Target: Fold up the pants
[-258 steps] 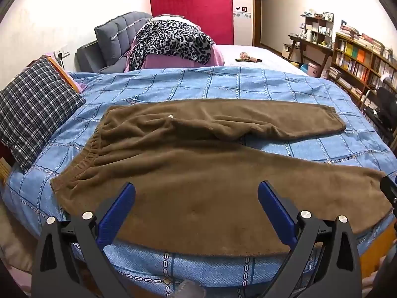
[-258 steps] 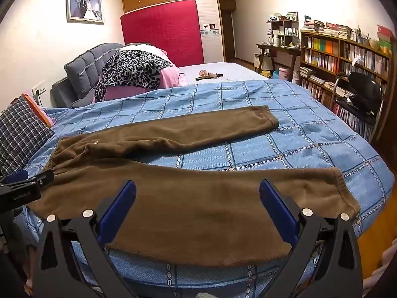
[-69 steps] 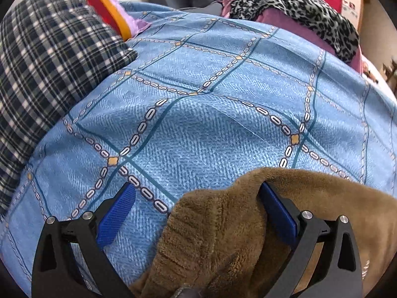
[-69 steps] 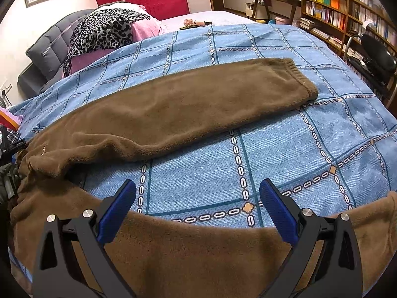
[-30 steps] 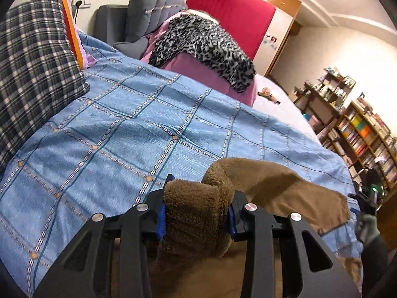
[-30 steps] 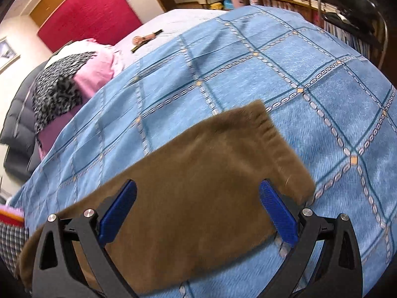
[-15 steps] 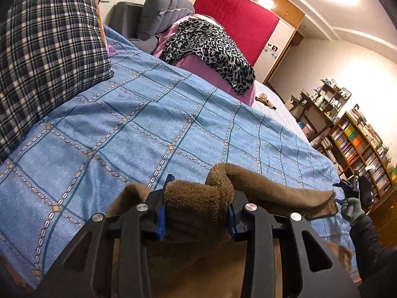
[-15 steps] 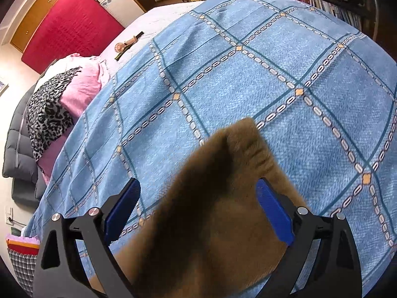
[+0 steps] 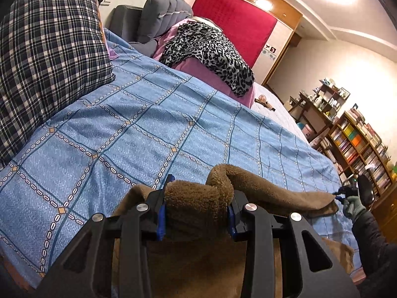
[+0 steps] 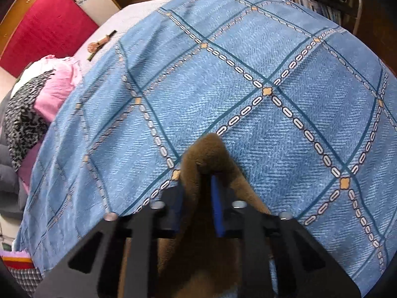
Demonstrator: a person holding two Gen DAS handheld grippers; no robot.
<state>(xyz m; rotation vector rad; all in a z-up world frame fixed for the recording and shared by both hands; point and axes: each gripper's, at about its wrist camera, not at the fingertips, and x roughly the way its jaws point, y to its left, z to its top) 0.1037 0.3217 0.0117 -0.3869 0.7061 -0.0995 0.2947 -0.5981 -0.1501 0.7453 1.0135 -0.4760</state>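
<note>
**Background items, bedroom**

Bed covered by a blue quilt (image 9: 153, 124) with chain-pattern grid. Plaid pillow (image 9: 47, 49) at its left edge. Leopard-print blanket (image 9: 208, 49) draped over pink bedding by a grey padded headboard (image 9: 161, 15). Red panel (image 9: 235, 24) behind. Bookshelf (image 9: 359, 144) along the right wall.
</note>
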